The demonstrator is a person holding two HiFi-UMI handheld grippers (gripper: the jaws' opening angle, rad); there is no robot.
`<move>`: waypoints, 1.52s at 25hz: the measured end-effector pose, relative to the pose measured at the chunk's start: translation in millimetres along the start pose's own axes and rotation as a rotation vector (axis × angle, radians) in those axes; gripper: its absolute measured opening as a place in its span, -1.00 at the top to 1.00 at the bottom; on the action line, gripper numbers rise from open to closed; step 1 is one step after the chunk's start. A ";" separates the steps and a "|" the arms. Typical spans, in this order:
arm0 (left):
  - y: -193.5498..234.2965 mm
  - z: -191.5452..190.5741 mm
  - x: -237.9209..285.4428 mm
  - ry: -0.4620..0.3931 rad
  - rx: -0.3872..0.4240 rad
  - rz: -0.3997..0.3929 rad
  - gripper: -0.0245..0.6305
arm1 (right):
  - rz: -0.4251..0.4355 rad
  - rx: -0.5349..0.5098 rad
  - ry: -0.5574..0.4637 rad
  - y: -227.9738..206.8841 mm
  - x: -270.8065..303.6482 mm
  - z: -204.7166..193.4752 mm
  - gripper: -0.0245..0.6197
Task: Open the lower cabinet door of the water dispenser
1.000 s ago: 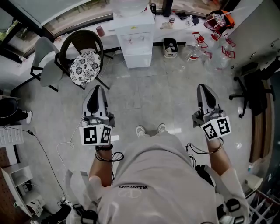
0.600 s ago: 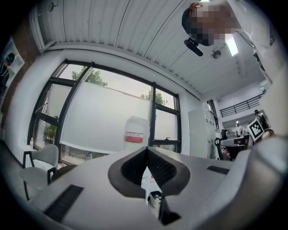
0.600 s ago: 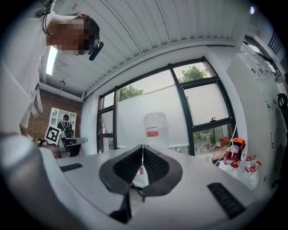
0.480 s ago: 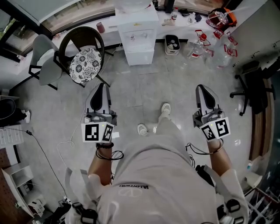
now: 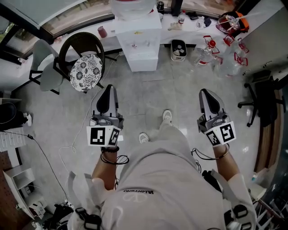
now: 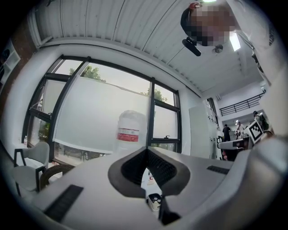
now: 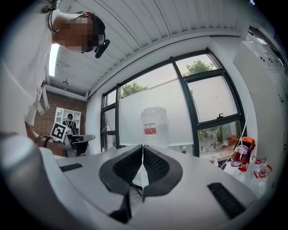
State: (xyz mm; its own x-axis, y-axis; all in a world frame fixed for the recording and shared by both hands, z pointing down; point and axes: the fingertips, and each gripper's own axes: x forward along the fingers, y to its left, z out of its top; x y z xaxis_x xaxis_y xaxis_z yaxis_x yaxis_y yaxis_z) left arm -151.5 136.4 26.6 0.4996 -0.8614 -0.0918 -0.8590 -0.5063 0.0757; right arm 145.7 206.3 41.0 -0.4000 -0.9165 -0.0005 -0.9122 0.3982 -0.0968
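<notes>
Looking down from the head view, a grey chair [image 5: 45, 67] sits at the upper left of the frame. A round-backed chair [image 5: 74, 47] with a patterned cushion [image 5: 86, 72] stands just to its right. Lower down, left of centre, the left gripper [image 5: 110, 89] points up the frame. Its own view shows the jaws pressed together at the tips with nothing between them. The white water dispenser [image 5: 137, 40] stands at the top centre with a large bottle [image 5: 130, 6] on top. Its lower cabinet door [image 5: 145, 59] sits flush with the front, well apart from both grippers. The person's shoes [image 5: 167, 117] rest on the grey floor [image 5: 180, 90] between the two grippers. A small bin [image 5: 178, 48] sits just right of the dispenser. Right of centre, the right gripper [image 5: 206, 92] also points up the frame, its jaws closed on each other and empty. Clear jugs with red handles [image 5: 211, 49] cluster at the upper right. A black office chair [image 5: 265, 96] stands at the right edge.
</notes>
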 end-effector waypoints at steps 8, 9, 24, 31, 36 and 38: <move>-25.6 -17.1 85.5 0.017 0.013 0.048 0.92 | 0.097 0.028 0.034 -73.7 53.8 -10.4 0.88; -28.7 -19.2 94.7 0.019 0.014 0.059 0.92 | 0.112 0.033 0.037 -82.1 60.6 -11.2 0.88; -39.9 -74.3 170.4 0.077 0.029 0.108 0.92 | 0.260 0.069 0.085 -141.9 151.5 -62.0 0.88; -9.2 -177.5 199.6 0.066 0.017 0.059 0.92 | 0.278 0.072 0.078 -142.0 209.6 -162.4 0.88; 10.7 -279.9 226.3 0.047 0.017 0.011 0.92 | 0.321 0.058 0.087 -135.2 248.7 -268.5 0.88; 19.7 -323.3 235.5 0.045 0.013 -0.003 0.92 | 0.328 0.061 0.096 -137.0 261.3 -313.1 0.88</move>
State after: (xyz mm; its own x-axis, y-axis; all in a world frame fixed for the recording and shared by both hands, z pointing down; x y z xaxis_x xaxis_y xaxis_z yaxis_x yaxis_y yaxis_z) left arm -14.7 -89.7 327.5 0.5061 -0.8612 -0.0473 -0.8589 -0.5082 0.0628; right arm 138.3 -75.7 365.8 -0.6801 -0.7313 0.0522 -0.7280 0.6651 -0.1665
